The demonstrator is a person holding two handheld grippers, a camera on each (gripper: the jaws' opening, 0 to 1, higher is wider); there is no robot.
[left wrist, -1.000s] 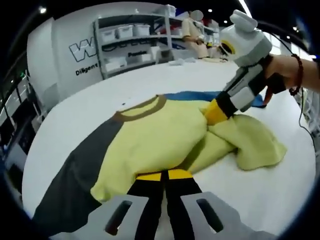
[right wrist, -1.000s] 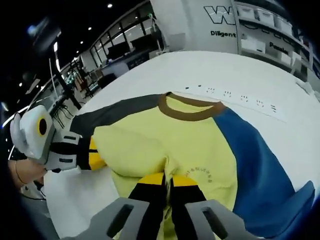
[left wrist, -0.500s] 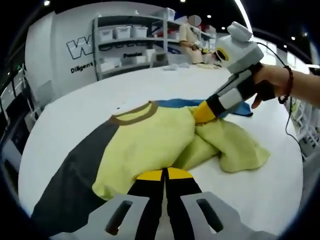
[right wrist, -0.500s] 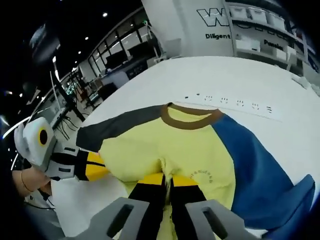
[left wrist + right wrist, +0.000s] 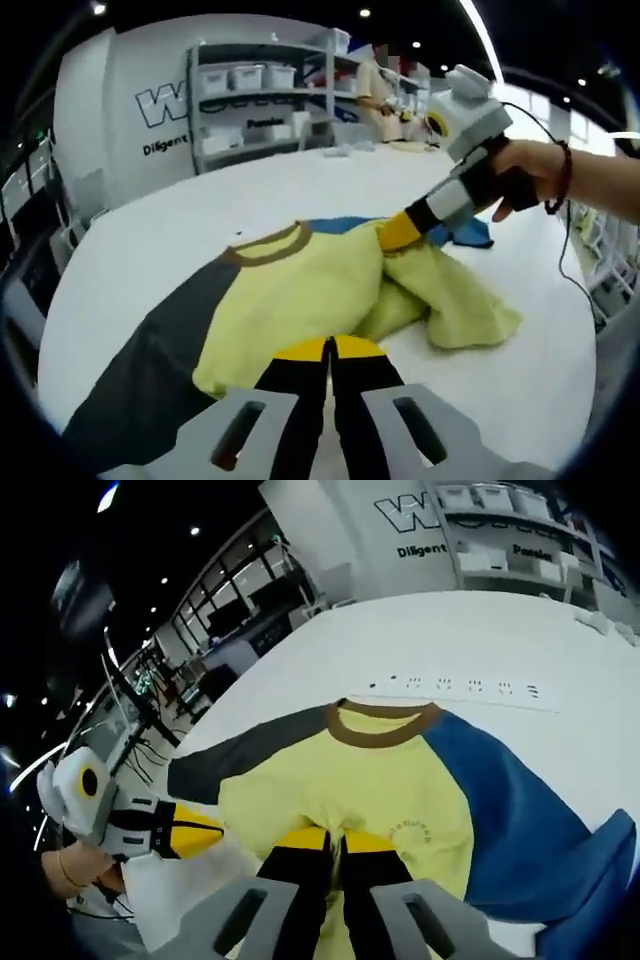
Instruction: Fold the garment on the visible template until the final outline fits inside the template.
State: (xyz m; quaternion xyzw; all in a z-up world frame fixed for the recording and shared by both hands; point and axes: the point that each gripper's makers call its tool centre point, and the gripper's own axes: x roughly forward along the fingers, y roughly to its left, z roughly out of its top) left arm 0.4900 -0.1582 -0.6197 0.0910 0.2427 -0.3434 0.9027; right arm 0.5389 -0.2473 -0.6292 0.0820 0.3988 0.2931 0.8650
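Note:
The garment is a pale yellow shirt with a brown collar, a dark grey sleeve and a blue sleeve, lying on the white table. My left gripper is shut on the yellow hem at the near edge. My right gripper is shut on a fold of the yellow body; in the left gripper view it comes in from the right as the right gripper, lifting bunched cloth. The left gripper sits at the shirt's left edge in the right gripper view.
A row of small dark marks runs across the table beyond the collar. Shelves with white bins stand behind the table, and a person sits far back. A hand holds the right gripper.
Both views have drawn back and up a little. The right gripper has carried its bunch of yellow cloth slightly farther from the left gripper. Both grippers keep their hold.

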